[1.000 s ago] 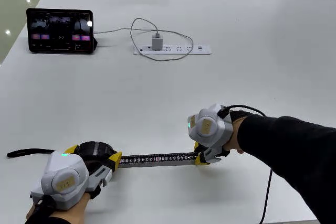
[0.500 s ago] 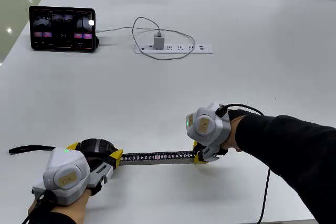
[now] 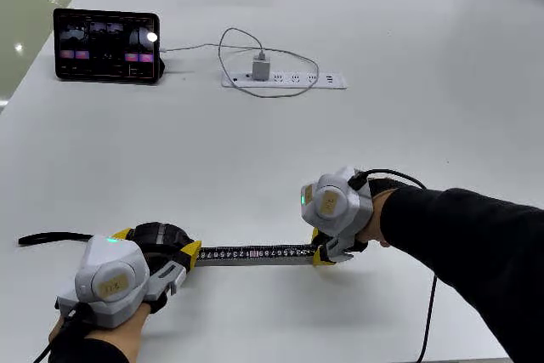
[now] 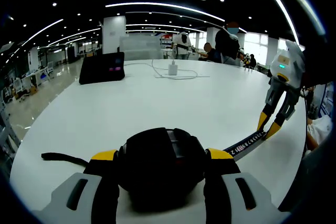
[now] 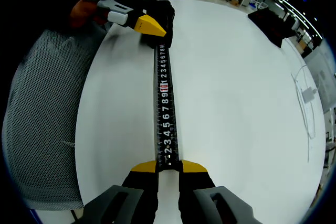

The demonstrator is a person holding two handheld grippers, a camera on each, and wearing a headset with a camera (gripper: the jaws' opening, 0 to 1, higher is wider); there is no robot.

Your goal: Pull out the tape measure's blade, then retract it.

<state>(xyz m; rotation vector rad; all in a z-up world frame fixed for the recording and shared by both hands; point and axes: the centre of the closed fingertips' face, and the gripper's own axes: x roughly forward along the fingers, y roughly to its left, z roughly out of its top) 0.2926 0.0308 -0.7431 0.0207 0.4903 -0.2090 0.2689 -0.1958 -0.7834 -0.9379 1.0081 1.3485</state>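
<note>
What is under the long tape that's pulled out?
Just the white table; the blade stretches across it. Its tip is hidden inside the right gripper's shut jaws.

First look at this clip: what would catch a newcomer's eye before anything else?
The blade, a dark numbered strip, lies flat on the near part of the white table, stretched between the two grippers. The left gripper has its jaws around the black tape measure case; the right gripper pinches the blade's end. Farther back, a lit tablet stands beside a power strip.
</note>
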